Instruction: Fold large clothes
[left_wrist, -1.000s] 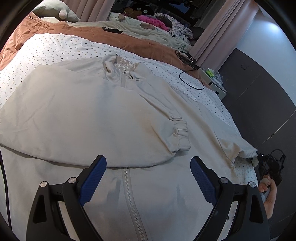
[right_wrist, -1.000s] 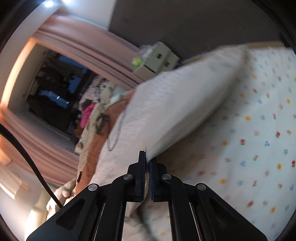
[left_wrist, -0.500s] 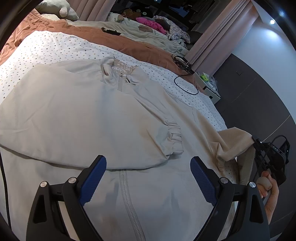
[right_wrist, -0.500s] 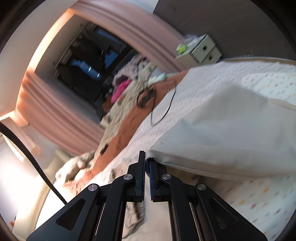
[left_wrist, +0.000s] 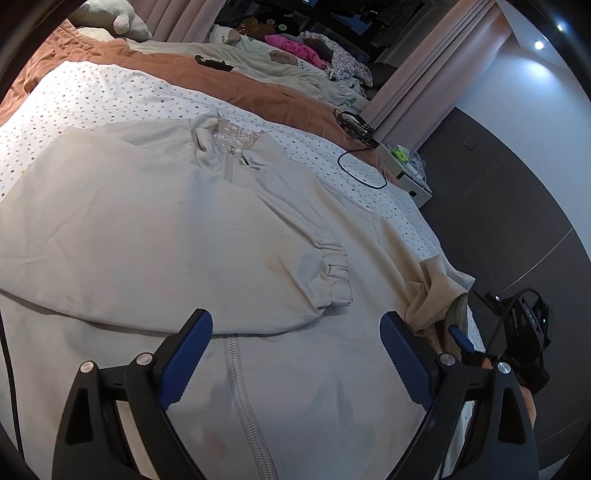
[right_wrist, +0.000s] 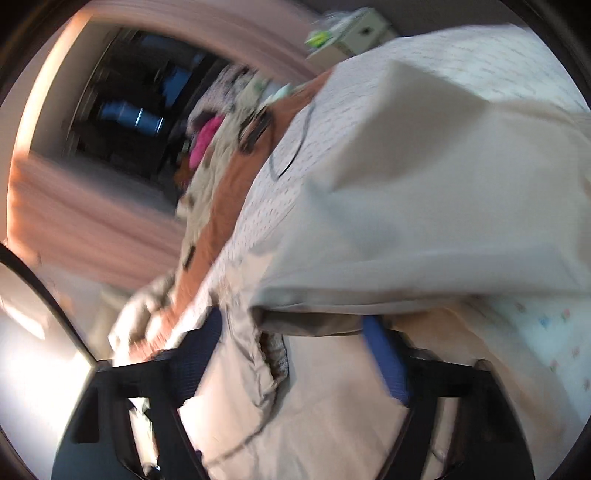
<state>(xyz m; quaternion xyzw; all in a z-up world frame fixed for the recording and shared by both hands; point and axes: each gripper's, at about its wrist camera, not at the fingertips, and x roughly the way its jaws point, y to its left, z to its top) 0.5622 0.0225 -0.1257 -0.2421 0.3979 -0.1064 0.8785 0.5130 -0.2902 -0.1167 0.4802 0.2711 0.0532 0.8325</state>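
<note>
A beige zip jacket (left_wrist: 184, 229) lies spread on the bed, front up. Its left sleeve is folded across the chest, the gathered cuff (left_wrist: 332, 273) near the middle. My left gripper (left_wrist: 295, 332) hovers open over the hem by the zipper (left_wrist: 240, 387), holding nothing. The right sleeve (left_wrist: 432, 295) is bunched at the jacket's right edge, by the bed's edge. My right gripper (right_wrist: 295, 345) is just behind it, jaws opening. The sleeve (right_wrist: 406, 221) drapes over and between the fingers (right_wrist: 382, 354), and the pads do not press it. The right wrist view is blurred.
A dotted white sheet (left_wrist: 92, 99) covers the bed, with a brown blanket (left_wrist: 258, 92) behind it. A black cable (left_wrist: 362, 173) loops near the far right corner. A white drawer unit (left_wrist: 410, 181) stands beside the bed over dark floor. Piled clothes (left_wrist: 295, 48) lie at the back.
My right gripper carried the right sleeve from the bed's edge in toward the jacket body, then its jaws spread and let go. The left gripper stayed put, open.
</note>
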